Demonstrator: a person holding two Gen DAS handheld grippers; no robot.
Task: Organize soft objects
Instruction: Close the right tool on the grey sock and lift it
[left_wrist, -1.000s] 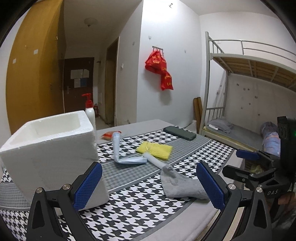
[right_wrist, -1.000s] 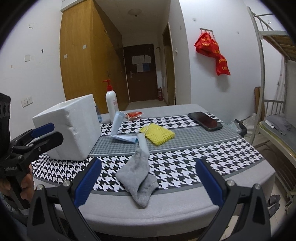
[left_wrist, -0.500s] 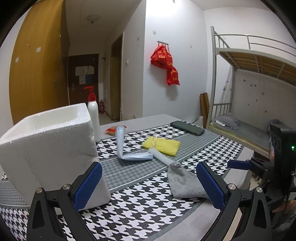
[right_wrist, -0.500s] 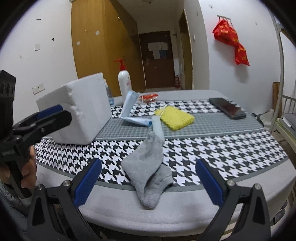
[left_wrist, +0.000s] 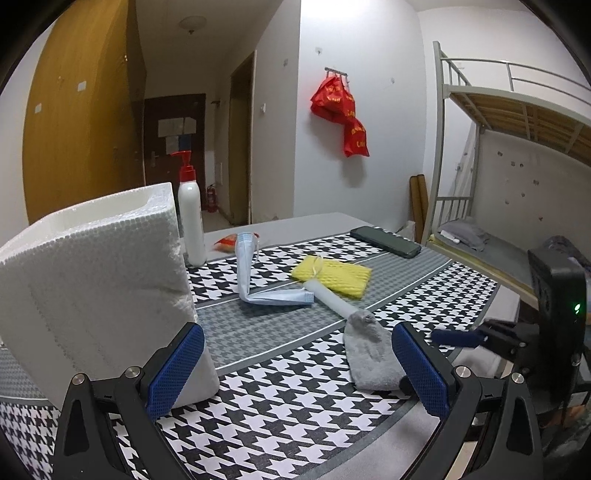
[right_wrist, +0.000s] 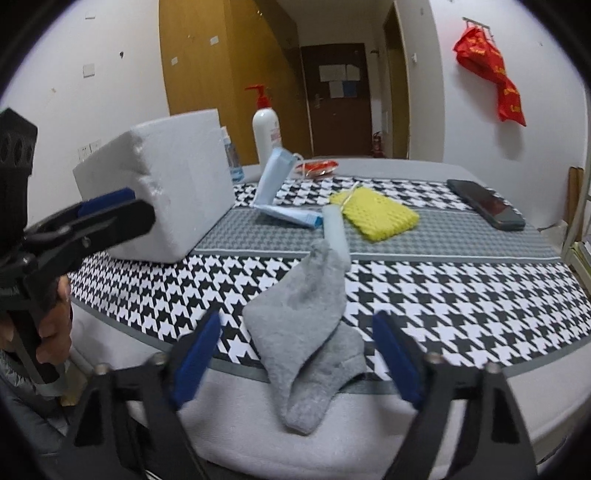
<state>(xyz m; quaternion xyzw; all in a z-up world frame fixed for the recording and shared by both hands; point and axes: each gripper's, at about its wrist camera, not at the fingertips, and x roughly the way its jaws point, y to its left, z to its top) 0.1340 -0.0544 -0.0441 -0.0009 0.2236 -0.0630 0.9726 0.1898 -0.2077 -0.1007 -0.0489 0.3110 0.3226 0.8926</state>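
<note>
A grey sock (right_wrist: 306, 332) lies at the table's near edge; it also shows in the left wrist view (left_wrist: 369, 354). My right gripper (right_wrist: 295, 363) is open, its jaws either side of the sock, just above it. A pale foam tube (right_wrist: 334, 232), a yellow foam net (right_wrist: 375, 212) and a blue face mask (right_wrist: 280, 195) lie behind. A white foam box (left_wrist: 92, 280) stands at the left. My left gripper (left_wrist: 295, 373) is open and empty beside the box, above the table.
A houndstooth cloth (right_wrist: 461, 295) covers the table. A pump bottle (left_wrist: 191, 221), a red packet (right_wrist: 317, 168) and a black phone (right_wrist: 485, 203) sit at the back. A bunk bed (left_wrist: 517, 147) stands on the right.
My right gripper has moved forward and down to the grey sock, with its jaws narrowed. The left gripper has drifted closer to the foam box.
</note>
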